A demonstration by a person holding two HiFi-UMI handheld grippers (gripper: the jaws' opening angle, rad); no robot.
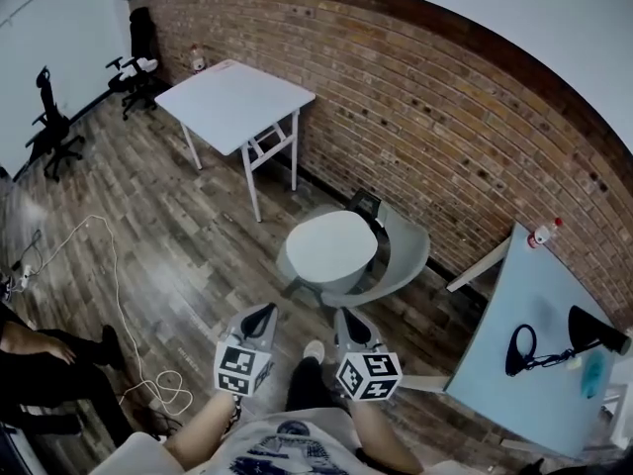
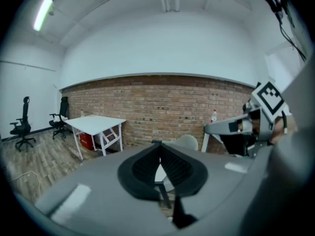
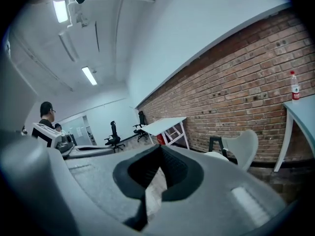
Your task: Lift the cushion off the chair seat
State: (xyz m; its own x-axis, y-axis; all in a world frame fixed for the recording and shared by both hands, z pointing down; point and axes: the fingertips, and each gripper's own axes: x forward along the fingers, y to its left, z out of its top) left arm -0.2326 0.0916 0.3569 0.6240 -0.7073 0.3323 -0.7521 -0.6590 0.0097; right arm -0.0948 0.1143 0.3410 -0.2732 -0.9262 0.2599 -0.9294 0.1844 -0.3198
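Our left gripper (image 1: 264, 310) and right gripper (image 1: 347, 315), fingers closed and empty, hover near the cushion (image 1: 331, 245) on the chair (image 1: 407, 255).

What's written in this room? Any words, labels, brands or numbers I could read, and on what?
No text here can be read.
left cube and right cube: black-and-white square patterns, no letters.
shirt: print too blurred to read.
bottle: label too small to read.

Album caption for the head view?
Left gripper and right gripper, jaws shut, point toward the white cushion on a grey chair.
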